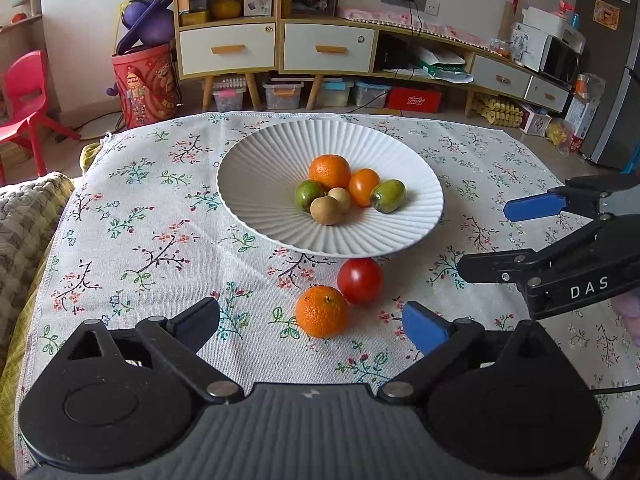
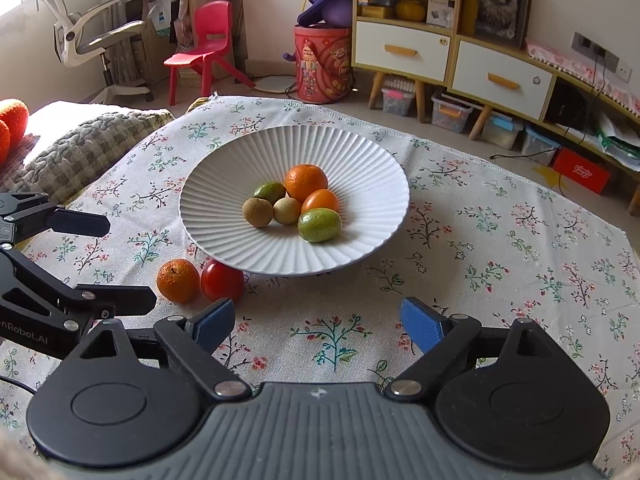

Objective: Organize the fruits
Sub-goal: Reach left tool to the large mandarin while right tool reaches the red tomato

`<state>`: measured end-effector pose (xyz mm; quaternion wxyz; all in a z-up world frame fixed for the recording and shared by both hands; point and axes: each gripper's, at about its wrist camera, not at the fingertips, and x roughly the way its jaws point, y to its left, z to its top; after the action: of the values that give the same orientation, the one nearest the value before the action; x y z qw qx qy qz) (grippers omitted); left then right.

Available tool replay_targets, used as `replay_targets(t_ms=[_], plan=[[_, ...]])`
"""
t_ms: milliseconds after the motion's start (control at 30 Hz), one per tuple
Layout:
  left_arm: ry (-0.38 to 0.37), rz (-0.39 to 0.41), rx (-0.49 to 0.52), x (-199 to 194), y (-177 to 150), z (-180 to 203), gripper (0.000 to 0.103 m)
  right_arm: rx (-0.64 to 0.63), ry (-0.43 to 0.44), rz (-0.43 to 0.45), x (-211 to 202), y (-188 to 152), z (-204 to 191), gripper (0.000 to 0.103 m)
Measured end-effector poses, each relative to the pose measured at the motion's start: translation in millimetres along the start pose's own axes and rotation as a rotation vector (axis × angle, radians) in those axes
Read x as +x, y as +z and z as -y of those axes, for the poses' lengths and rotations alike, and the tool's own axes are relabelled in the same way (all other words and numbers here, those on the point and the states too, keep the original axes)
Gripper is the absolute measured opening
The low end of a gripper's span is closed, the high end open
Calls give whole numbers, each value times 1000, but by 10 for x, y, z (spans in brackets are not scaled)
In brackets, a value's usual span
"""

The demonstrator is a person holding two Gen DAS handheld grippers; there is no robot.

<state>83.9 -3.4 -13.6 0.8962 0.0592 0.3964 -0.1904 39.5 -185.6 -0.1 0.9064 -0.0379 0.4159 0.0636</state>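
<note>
A white ribbed plate [image 1: 256, 176] [image 2: 360, 152] holds several fruits: an orange [image 1: 329, 171] [image 2: 306, 182], an orange tomato, two green fruits and two brown ones. An orange [image 1: 322, 311] [image 2: 177, 280] and a red tomato [image 1: 360, 280] [image 2: 222, 280] lie on the cloth by the plate's near rim. My left gripper [image 1: 316, 324] [image 2: 128, 262] is open, the loose orange just ahead between its fingers. My right gripper [image 2: 318, 322] [image 1: 482, 236] is open and empty, to the right of the loose fruit.
The floral tablecloth [image 1: 140, 240] [image 2: 500, 240] covers the table. A grey knitted cushion [image 1: 24, 216] [image 2: 84, 152] lies off the left edge. Behind stand a red bucket [image 1: 146, 84], a red chair [image 2: 202, 36] and cabinets with storage boxes [image 1: 280, 48].
</note>
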Motion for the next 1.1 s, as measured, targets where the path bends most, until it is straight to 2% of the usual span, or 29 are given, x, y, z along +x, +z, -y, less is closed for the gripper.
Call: replay_targets(t_ms=[167, 400, 800, 900, 967, 1100], plan=[[15, -43, -6, 49, -73, -15, 89, 19, -26, -41, 61, -33, -3, 94], [24, -86, -26, 130, -129, -42, 89, 28, -34, -87, 135, -76, -15, 94], [33, -94, -32, 258, -140, -50, 88, 18, -33, -109, 229, -118, -44, 95], [20, -88, -31, 281, -128, -49, 83, 21, -31, -113, 244, -122, -48, 95], [9, -85, -29, 295, -120, -46, 72, 20, -30, -113, 254, -119, -44, 95], [-22, -71, -29, 323, -96, -50, 56, 21, -26, -120, 294, -119, -36, 95]])
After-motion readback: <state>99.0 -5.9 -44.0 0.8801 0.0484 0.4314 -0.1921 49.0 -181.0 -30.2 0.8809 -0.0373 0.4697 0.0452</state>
